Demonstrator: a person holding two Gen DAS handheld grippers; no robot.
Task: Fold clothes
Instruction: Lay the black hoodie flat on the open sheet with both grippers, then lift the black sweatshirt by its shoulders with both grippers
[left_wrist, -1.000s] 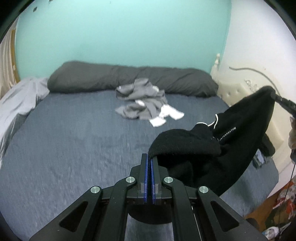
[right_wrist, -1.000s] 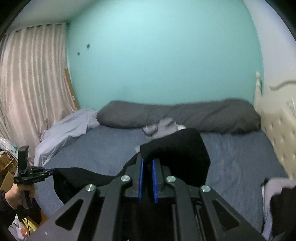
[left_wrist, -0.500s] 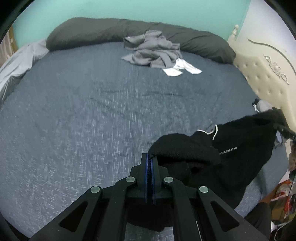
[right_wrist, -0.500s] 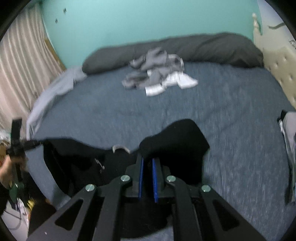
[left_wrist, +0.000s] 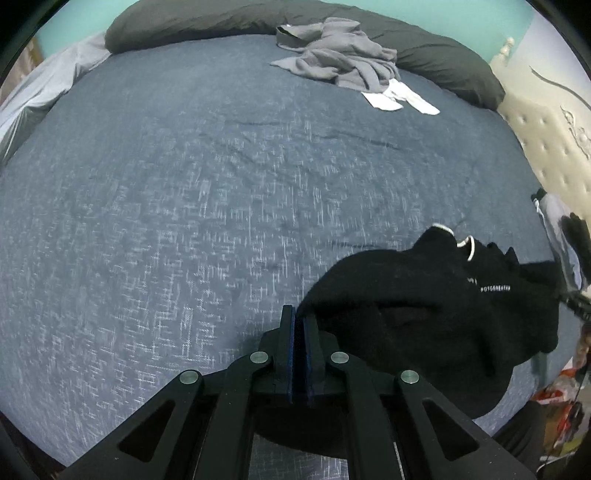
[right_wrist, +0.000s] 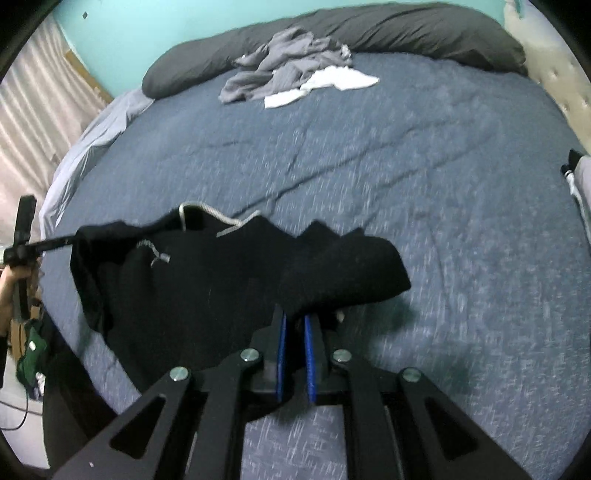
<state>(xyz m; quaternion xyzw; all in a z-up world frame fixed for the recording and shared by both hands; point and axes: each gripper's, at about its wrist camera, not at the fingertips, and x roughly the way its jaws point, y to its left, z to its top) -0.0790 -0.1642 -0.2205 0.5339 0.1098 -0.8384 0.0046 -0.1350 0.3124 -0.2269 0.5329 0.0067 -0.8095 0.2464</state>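
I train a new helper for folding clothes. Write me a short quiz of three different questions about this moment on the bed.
1. True or false: both tools grip the same black fleece hooded sweatshirt.
2. Which lies nearest the long dark grey bolster pillow? A) the crumpled grey garment pile B) the black sweatshirt C) the left tool
3. Fill in: the white drawcords of the sweatshirt show near its ____ edge, away from the right tool.

Key:
1. True. Each pair of blue pads is closed on a corner of it.
2. A.
3. Far; they hang above the blue-grey bedspread.
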